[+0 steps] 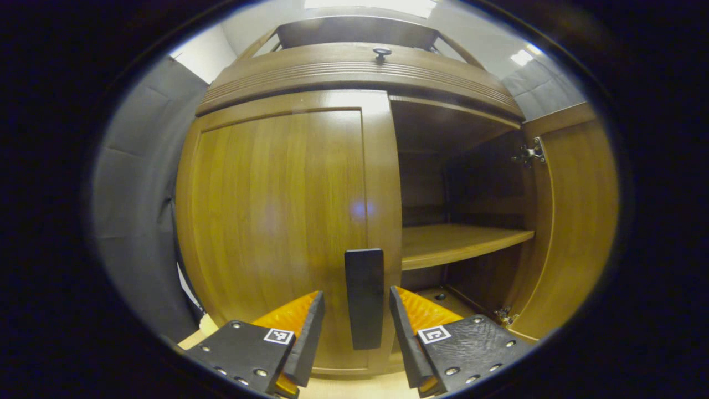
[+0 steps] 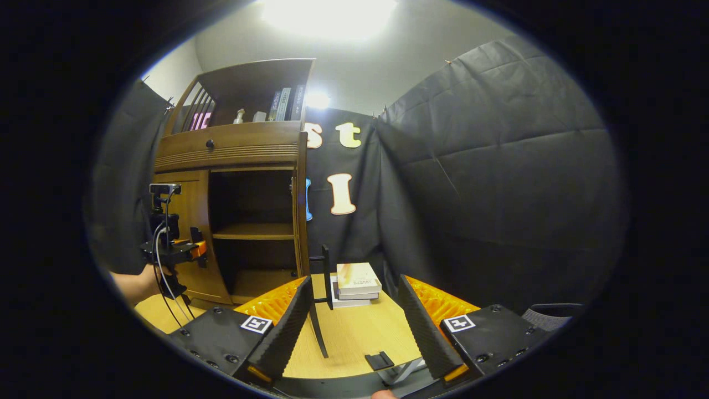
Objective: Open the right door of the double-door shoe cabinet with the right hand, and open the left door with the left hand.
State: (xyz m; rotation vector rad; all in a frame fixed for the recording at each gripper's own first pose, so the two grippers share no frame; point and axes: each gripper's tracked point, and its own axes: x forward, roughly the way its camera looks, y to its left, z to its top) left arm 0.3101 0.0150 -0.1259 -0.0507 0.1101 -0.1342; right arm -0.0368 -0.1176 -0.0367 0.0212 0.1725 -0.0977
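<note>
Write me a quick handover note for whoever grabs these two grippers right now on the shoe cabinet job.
Left gripper: open, fingers either side of the black handle on the left door, not clamped.
Right gripper: open, holding nothing, backed away over the table.
Cabinet: right door is swung open, shelf showing; left door is shut.
Done: right door.
Left: shut the left gripper on the handle and pull the left door open.

bright ceiling light [image 2: 329,16] glares overhead (blown out), cabinet interior [image 1: 465,183] dim, strong fisheye bending at edges.
</note>
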